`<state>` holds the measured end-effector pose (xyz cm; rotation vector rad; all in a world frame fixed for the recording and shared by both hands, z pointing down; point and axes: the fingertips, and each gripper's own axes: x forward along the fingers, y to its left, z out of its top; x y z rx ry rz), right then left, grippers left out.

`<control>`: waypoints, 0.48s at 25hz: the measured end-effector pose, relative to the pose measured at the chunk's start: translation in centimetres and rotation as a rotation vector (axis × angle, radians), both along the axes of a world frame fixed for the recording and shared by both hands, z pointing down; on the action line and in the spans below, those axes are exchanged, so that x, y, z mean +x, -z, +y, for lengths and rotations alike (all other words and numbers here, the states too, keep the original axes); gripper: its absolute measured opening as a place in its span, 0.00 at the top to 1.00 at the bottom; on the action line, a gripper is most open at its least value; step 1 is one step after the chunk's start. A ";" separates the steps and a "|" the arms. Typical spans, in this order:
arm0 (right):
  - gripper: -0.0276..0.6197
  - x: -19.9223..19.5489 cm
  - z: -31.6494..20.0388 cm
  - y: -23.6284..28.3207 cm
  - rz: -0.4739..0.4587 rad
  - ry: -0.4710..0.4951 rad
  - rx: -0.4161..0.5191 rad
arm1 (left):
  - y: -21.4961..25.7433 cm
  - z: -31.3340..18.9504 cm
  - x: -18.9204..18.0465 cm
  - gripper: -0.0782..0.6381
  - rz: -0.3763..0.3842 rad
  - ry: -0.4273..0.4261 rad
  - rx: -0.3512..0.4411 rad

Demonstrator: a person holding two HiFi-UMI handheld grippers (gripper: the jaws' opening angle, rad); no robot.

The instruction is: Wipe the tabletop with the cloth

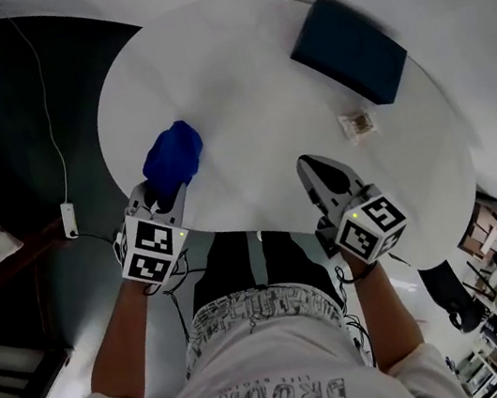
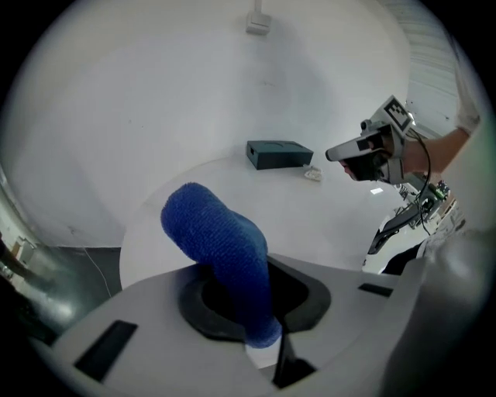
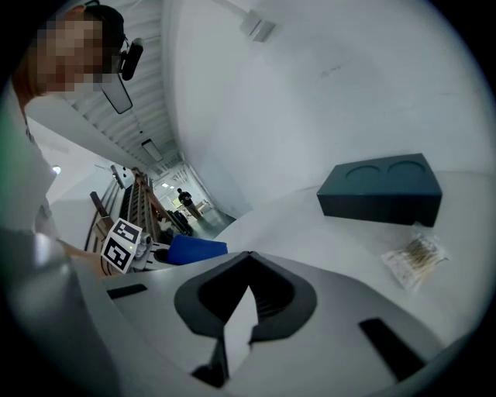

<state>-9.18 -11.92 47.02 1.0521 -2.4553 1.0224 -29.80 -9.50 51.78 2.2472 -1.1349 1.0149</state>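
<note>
A round white table (image 1: pixel 241 99) lies in front of me. My left gripper (image 1: pixel 164 195) is at its near left edge, shut on a bright blue cloth (image 1: pixel 173 157); in the left gripper view the cloth (image 2: pixel 217 240) bulges up and forward out of the closed jaws of that gripper (image 2: pixel 260 310). My right gripper (image 1: pixel 317 175) is over the near edge further right, its jaws together with nothing between them (image 3: pixel 246 267). Across the table, the right gripper view shows the cloth (image 3: pixel 198 250) and the left gripper's marker cube (image 3: pixel 122 243).
A dark blue box (image 1: pixel 348 50) (image 3: pixel 381 188) lies on the far right part of the table. A small clear packet (image 1: pixel 358 123) (image 3: pixel 415 258) rests just in front of it. On the dark floor at left run a white cable and adapter (image 1: pixel 69 220).
</note>
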 end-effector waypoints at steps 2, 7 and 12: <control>0.95 -0.1 0.1 -0.6 0.016 0.008 -0.018 | -2.0 1.2 1.0 0.80 -0.017 -0.038 -0.035; 0.95 0.8 0.0 -1.6 0.024 -0.005 -0.028 | -6.6 4.3 4.1 0.80 -0.060 -0.157 -0.116; 0.95 2.3 0.1 -2.0 0.031 -0.029 -0.034 | -7.4 4.6 4.9 0.80 -0.077 -0.181 -0.133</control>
